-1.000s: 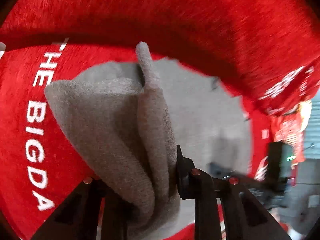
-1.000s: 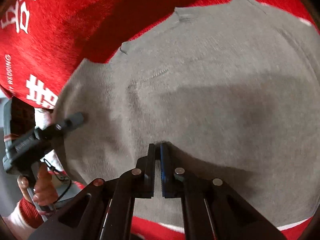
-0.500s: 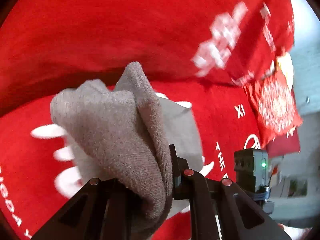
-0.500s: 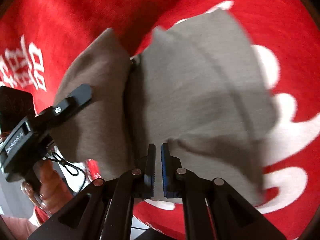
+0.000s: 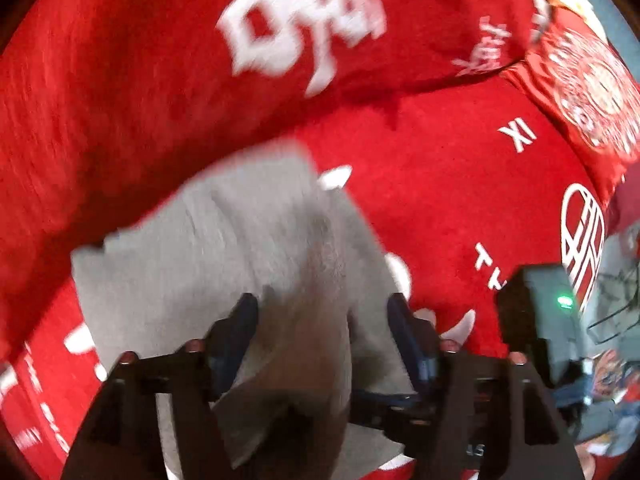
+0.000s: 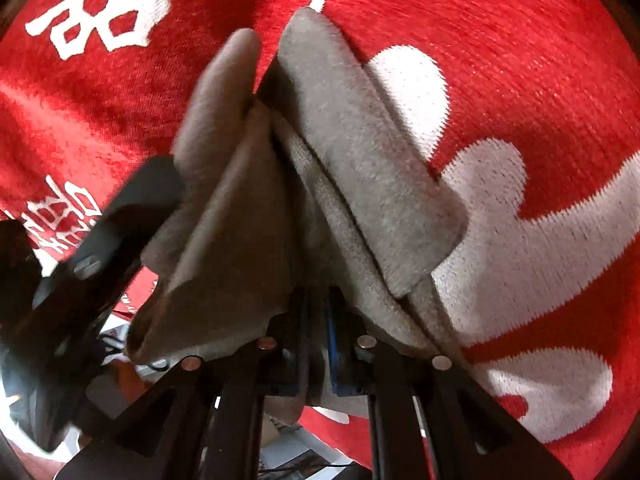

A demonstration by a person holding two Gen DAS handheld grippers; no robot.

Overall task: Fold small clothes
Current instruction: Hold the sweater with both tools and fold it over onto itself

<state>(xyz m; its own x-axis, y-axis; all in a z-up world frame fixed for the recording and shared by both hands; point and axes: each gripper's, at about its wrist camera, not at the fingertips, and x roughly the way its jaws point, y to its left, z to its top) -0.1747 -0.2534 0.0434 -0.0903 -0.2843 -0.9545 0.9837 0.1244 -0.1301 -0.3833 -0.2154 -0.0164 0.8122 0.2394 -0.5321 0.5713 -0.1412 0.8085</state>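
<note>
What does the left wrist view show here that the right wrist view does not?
Only the left wrist view shows the left gripper with jaws apart, just opened, the grey garment between them unpinched, and a small green light. Only the right wrist view shows the right gripper shut on the garment's bunched folds. Both show the grey garment over the red blanket with white lettering.

Red blanket [image 5: 460, 200] bears white "XI" and "TH".

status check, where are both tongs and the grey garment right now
Left tongs just opened, grey garment slack between them. Right tongs shut on its bunched edge. Garment over the red blanket. Nothing in the way.
</note>
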